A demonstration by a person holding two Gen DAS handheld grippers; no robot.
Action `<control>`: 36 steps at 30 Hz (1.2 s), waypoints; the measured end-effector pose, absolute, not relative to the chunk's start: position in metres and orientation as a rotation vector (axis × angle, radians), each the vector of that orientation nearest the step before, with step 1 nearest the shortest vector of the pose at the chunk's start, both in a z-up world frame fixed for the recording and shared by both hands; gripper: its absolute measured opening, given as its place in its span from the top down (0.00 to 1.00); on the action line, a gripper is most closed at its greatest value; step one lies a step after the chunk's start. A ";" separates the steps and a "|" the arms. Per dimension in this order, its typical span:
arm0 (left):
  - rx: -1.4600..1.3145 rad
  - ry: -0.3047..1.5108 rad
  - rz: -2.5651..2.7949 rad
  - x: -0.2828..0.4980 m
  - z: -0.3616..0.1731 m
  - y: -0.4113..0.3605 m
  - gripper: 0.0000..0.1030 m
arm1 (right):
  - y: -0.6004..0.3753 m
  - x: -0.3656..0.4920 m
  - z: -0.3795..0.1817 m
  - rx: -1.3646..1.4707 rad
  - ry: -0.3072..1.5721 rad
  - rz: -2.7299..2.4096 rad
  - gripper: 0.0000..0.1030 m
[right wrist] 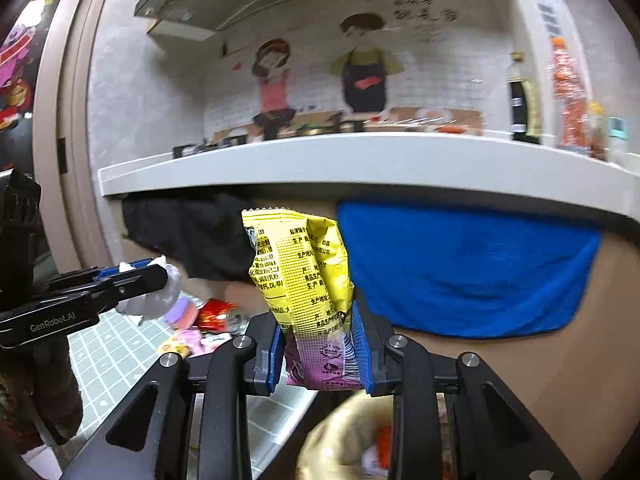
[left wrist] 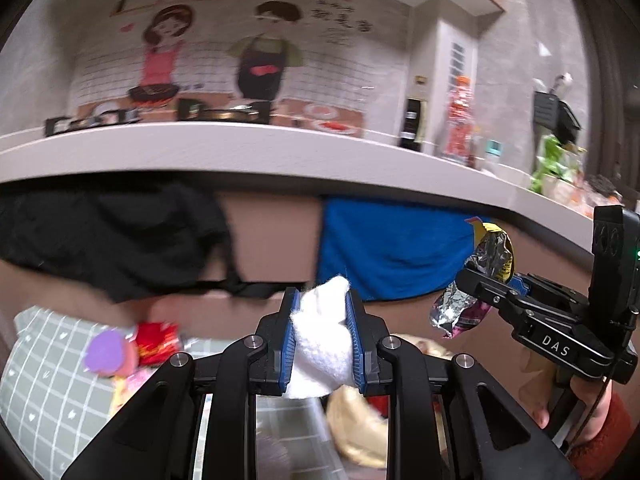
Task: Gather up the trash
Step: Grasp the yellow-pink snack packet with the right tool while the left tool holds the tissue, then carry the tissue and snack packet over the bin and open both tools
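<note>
- My left gripper (left wrist: 322, 334) is pinching a crumpled white tissue (left wrist: 320, 340) between its blue pads, held up in the air in front of the bench (left wrist: 240, 152).
- My right gripper (right wrist: 320, 350) is clamped on a yellow-and-purple snack wrapper (right wrist: 308, 280) — it stands upright between the pads, printed side toward the camera, with dense black Chinese text and a barcode low on the purple part; the characters are too small and blurred to read.
- From the left wrist view, the right gripper's body reads "DAS"; from the right wrist view, the left one reads "GenRobot.AI".
- More trash lies below on a green checked cloth (left wrist: 44, 368): a red packet (left wrist: 156, 342) and a purple round piece (left wrist: 105, 350) just beside it.
- A blue towel (right wrist: 468, 268) and a black cloth (left wrist: 112, 236) hang from the bench edge — well apart from each other.
- The wall mural (left wrist: 224, 48) carries blurred handwriting.
</note>
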State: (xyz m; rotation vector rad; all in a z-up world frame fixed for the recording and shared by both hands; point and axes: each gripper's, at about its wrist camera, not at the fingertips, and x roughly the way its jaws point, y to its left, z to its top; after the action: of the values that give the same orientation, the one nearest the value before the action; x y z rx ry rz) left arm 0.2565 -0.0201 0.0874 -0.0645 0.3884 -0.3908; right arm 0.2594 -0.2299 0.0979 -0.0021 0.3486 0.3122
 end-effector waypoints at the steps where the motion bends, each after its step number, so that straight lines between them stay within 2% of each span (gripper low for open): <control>1: -0.060 0.385 -0.404 0.257 0.089 -0.029 0.77 | -0.238 0.257 0.098 0.005 0.347 0.300 0.73; 11: -0.006 0.363 -0.483 0.265 0.088 -0.100 0.77 | -0.298 0.250 0.089 0.055 0.347 0.209 0.73; 36: -0.009 0.579 -0.545 0.315 -0.012 -0.144 0.77 | -0.334 0.292 0.001 0.176 0.542 0.203 0.73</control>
State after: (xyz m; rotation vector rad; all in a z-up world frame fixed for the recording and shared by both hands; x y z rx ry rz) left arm 0.3150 -0.1438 -0.0125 -0.0092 0.5794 -0.5445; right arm 0.2924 -0.3342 0.0011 0.1762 0.5423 0.2026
